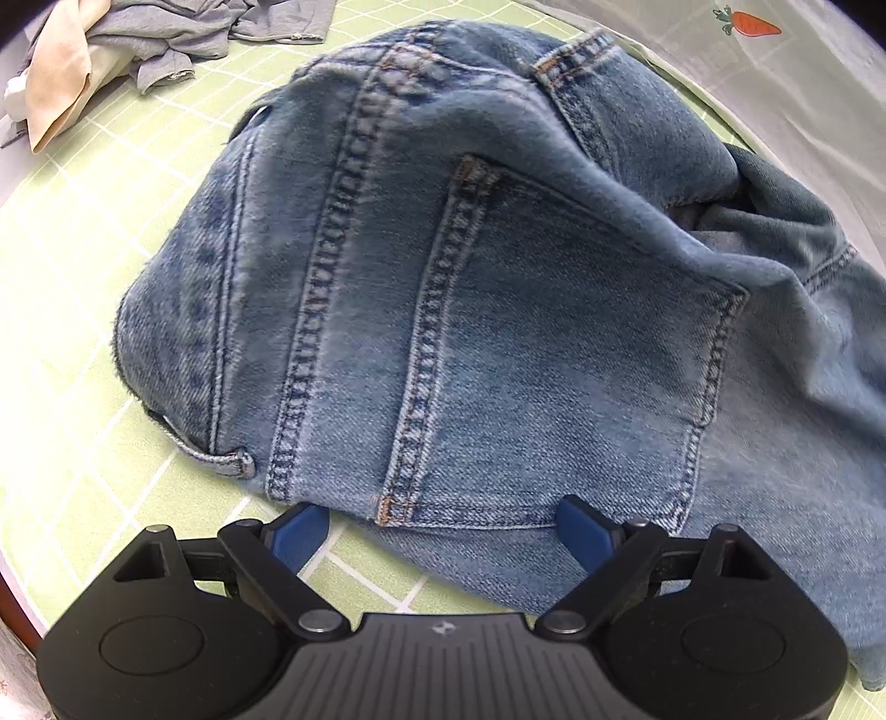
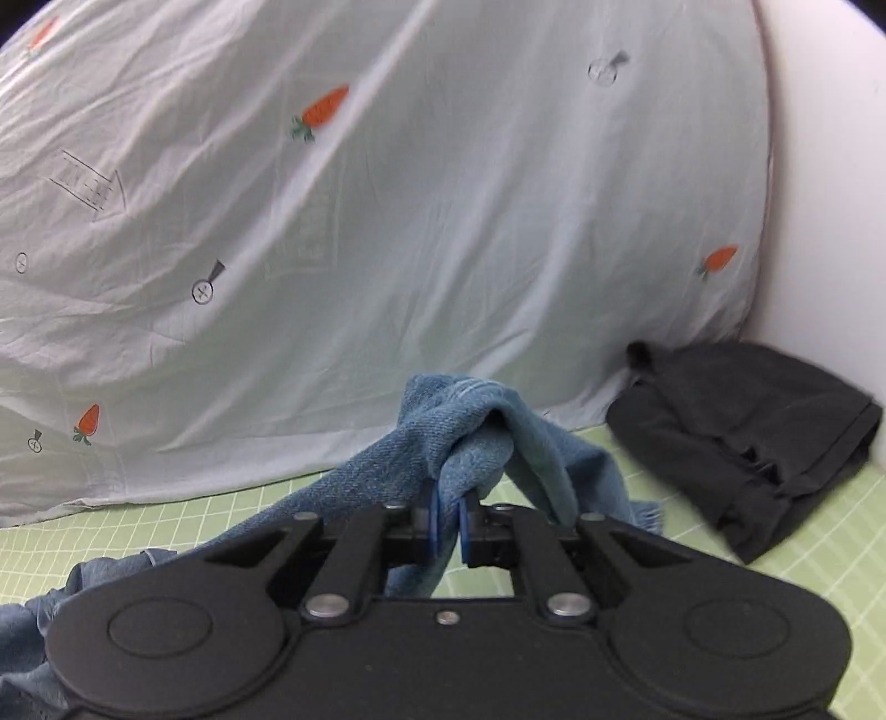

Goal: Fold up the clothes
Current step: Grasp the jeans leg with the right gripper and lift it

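Left wrist view: left gripper has its blue fingers spread wide and holding nothing, poised at the near edge of the jeans. One finger is over the green checked mat, the other sits at the denim's hem by the back pocket. The jeans lie seat-up in a humped mound on the mat: heavy mid-blue denim, faded, thick double-stitched seams in tan thread, a belt loop at the far waistband, a frayed edge at the left. Stiff cloth, so it holds its bulge rather than lying flat. A crumpled grey and beige pile of clothes sits at the far left corner. Right wrist view: right gripper is clamped on a bunched fold of the same jeans, raised off the mat with denim trailing down to the left. It looks like a leg end, given the fringe just beside it. Behind is a pale sheet printed with carrots, soft and wrinkled. A dark garment lies in a compact bundle to the right, apparently folded. My read: mid-fold on the jeans, right side carrying a leg while the left gets ready to pin or grab the seat. Next move likely needs the left to close on the near hem or hold it down, with the right keeping tension so the thick denim creases cleanly.
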{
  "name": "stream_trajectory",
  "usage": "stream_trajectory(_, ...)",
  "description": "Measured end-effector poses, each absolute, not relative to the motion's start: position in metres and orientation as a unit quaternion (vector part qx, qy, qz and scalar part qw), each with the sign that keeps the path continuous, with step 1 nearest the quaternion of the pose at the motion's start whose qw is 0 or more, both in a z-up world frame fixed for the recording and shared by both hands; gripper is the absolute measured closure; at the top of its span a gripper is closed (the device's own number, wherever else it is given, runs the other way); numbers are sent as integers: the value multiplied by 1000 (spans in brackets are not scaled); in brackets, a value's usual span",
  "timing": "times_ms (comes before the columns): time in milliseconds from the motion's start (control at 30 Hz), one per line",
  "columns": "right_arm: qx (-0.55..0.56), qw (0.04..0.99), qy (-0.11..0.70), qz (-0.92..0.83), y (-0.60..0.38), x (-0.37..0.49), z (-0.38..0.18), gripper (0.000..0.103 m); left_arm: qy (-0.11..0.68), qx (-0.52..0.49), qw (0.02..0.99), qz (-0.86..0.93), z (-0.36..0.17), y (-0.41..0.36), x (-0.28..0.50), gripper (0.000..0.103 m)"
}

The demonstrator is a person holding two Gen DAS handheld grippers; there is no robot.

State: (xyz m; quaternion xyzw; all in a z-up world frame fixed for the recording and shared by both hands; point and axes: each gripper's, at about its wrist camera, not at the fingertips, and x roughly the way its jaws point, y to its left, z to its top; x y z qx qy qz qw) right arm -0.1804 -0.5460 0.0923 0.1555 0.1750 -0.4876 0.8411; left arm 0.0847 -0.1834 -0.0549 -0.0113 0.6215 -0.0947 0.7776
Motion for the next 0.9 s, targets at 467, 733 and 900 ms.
stream_trajectory(467, 182, 796, 295, -497, -524, -216, 52, 91, 622, -13, 776, -103, -58, -166, 83, 13)
stream_trajectory(733, 258, 776, 274, -505, -549, -237, 44, 67, 612, -65, 783, -95, -58, -148, 91, 14)
stream_trajectory(900, 281, 772, 268, -503, -557, -238, 39, 62, 603, -52, 788, -112, -52, -172, 97, 15)
